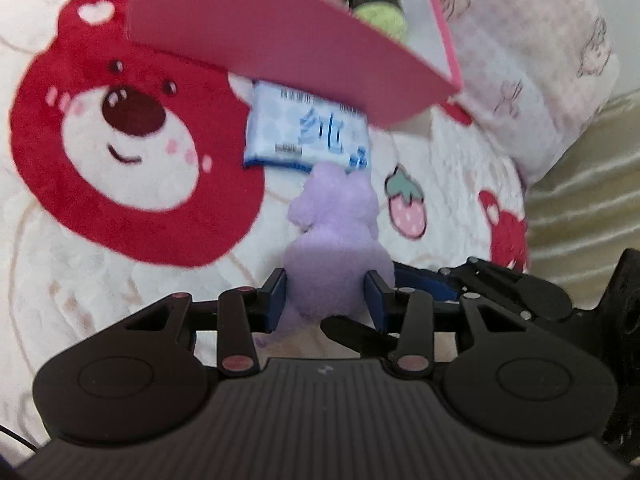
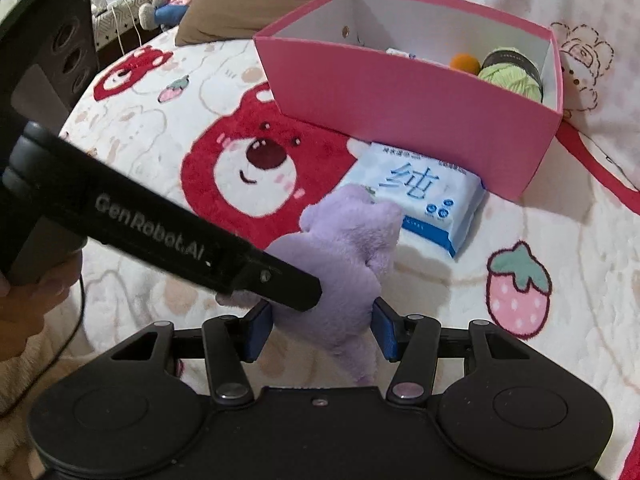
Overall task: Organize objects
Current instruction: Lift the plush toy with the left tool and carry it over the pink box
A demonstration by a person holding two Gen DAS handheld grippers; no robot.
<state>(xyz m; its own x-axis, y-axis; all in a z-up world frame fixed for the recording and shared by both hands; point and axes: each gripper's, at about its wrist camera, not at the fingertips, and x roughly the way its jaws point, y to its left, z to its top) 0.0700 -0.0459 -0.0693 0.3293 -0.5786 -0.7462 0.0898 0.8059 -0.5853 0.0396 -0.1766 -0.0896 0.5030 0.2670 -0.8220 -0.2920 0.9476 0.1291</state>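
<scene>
Over bear-print blanket [image 2: 460, 280] – purple plush toy [image 2: 340, 272] gripped between both clenched claws, left claw [image 1: 326, 294] and right claw [image 2: 322, 330]

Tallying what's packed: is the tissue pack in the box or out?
Out. The tissue pack lies on the blanket in front of the pink box.

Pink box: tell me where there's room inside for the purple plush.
The pink box is bare along its left half, by the holed wall. The right end is crowded: green yarn, orange ball. The purple plush is gripped by both grippers.
</scene>
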